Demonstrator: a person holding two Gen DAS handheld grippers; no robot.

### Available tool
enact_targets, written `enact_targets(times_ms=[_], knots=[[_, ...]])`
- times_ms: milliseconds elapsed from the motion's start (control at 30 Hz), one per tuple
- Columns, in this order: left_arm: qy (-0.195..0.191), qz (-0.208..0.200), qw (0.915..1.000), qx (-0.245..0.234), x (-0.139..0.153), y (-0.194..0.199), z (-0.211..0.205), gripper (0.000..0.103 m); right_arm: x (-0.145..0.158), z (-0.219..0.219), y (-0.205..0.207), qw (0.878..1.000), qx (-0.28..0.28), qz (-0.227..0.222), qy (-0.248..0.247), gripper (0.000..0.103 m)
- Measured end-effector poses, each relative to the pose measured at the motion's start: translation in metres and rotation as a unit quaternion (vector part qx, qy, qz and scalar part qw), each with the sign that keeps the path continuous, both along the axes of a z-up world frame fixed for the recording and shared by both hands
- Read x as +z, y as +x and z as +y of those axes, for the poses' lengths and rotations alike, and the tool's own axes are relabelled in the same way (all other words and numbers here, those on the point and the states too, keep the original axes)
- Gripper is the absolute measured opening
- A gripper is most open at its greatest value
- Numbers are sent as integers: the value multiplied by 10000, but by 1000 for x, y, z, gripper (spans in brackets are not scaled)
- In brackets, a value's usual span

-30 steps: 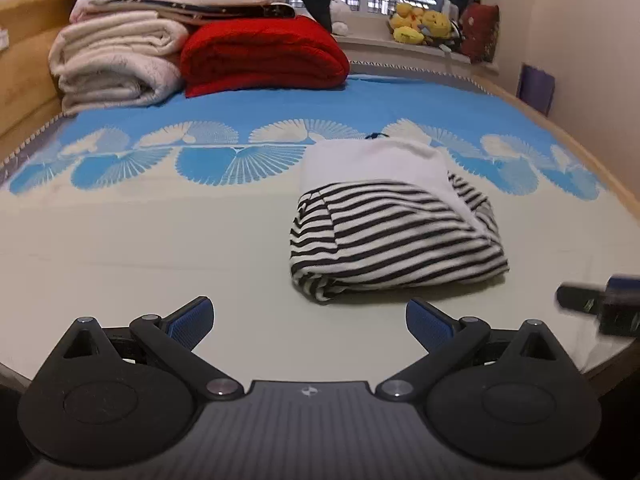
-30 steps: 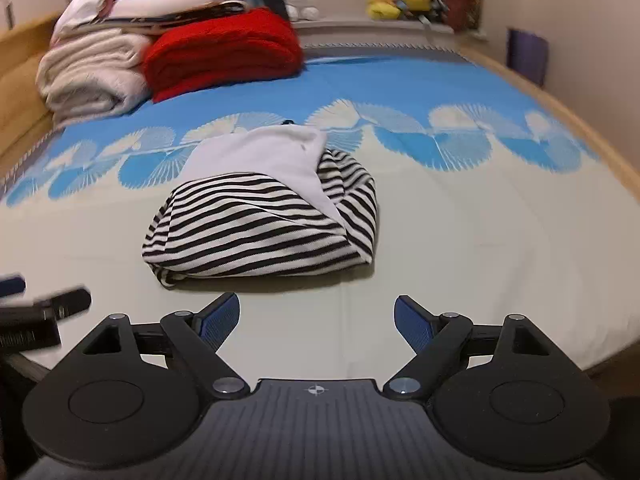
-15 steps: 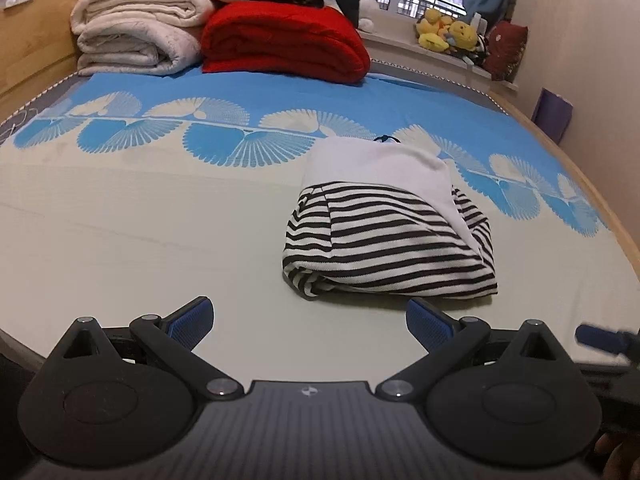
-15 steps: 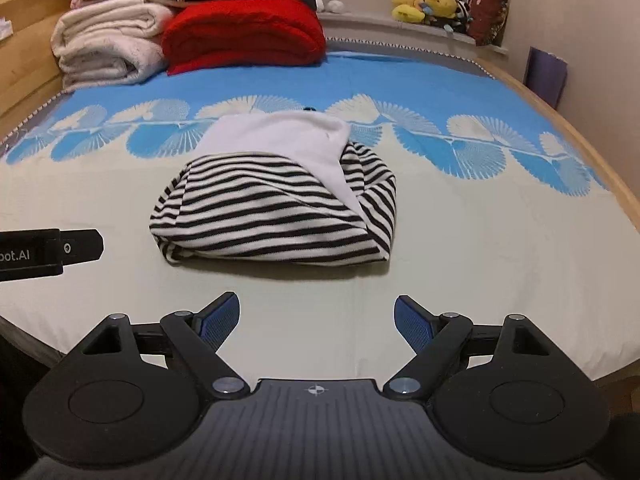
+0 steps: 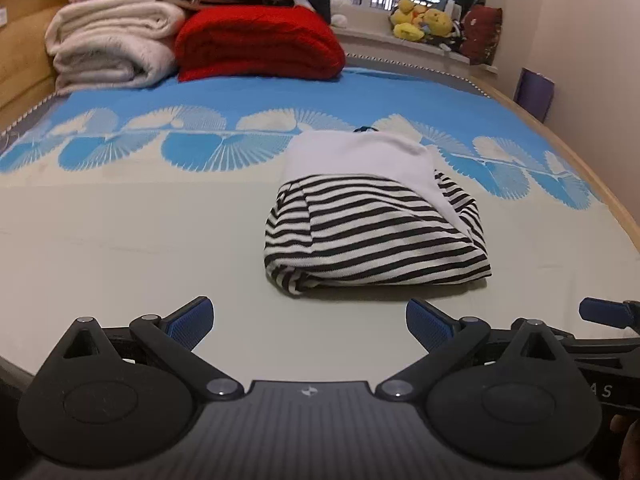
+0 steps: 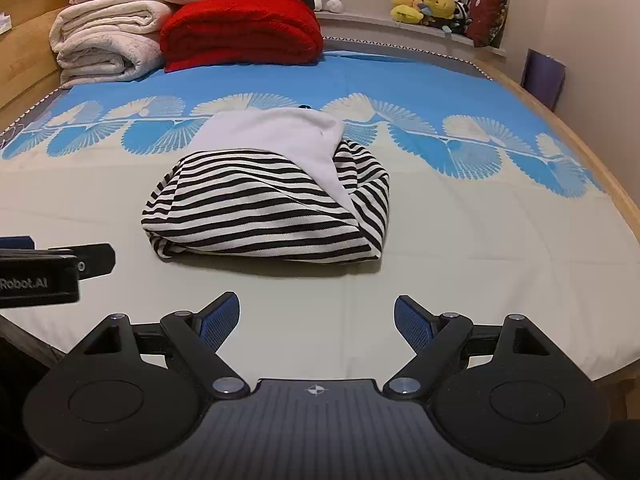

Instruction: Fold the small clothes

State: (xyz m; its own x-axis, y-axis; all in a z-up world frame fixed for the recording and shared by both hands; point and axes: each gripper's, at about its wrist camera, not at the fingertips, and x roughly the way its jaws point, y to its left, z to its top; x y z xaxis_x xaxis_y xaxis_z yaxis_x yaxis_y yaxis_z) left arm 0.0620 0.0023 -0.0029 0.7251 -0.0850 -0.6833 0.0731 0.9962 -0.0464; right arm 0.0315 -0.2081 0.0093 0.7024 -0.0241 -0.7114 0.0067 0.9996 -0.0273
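Note:
A small garment, black-and-white striped with a plain white upper part, lies folded into a compact bundle (image 5: 372,224) on the bed; it also shows in the right wrist view (image 6: 268,196). My left gripper (image 5: 310,322) is open and empty, held short of the bundle's near edge. My right gripper (image 6: 316,322) is open and empty, also short of the bundle. The right gripper's blue tip shows at the right edge of the left wrist view (image 5: 604,312). The left gripper's body shows at the left edge of the right wrist view (image 6: 48,274).
The bed sheet (image 5: 120,248) is pale with a blue fan pattern further back. Folded white blankets (image 5: 112,52) and a red blanket (image 5: 256,44) are stacked at the head. Plush toys (image 5: 420,26) sit on the windowsill. A wooden bed rail (image 6: 592,152) runs along the right.
Both grippers have shifted slightly, staying open and empty. The bundle has not moved. Each gripper now shows more in the other's view.

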Motion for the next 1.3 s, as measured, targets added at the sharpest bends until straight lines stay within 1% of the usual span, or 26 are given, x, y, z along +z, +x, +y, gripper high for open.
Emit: enact_targets(times_ms=[333, 1300], knots=[[-32, 97, 9999, -113, -4, 2, -6, 103, 2, 0, 1, 10000, 8, -47, 50, 85], [-41, 40, 9999, -92, -3, 2, -7, 103, 3, -3, 1, 10000, -6, -48, 86, 85]])
